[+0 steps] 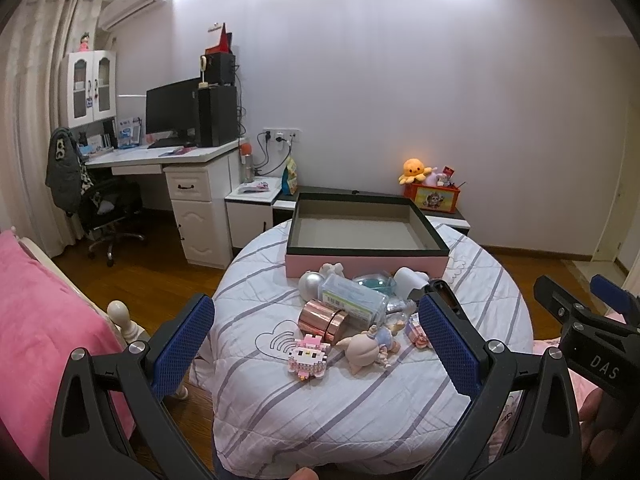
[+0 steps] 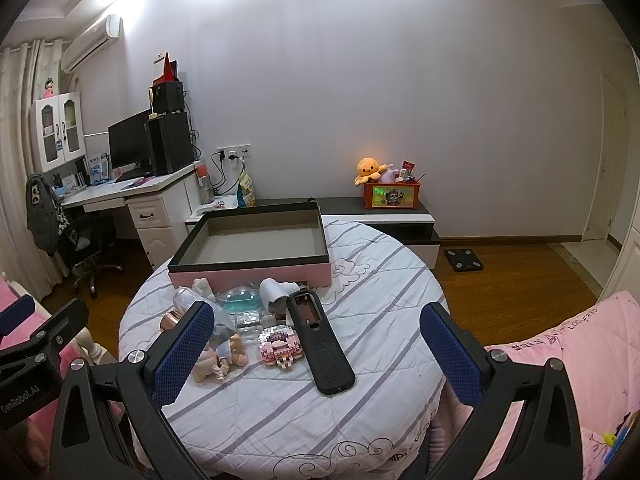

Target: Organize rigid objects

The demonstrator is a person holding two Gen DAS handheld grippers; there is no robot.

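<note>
right gripper jaws spread, empty | long black plastic remote lies between them, long axis pointing toward shallow pink box | left gripper released, farther

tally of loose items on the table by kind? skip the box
Toys: 3 (block cat, block figure, doll)
Containers: 3 (copper tin, clear box, teal case)
Remote: 1
Silver ball: 1
White pieces, kind unclear: 2
Total: 10, maybe more hidden in the pile.
</note>
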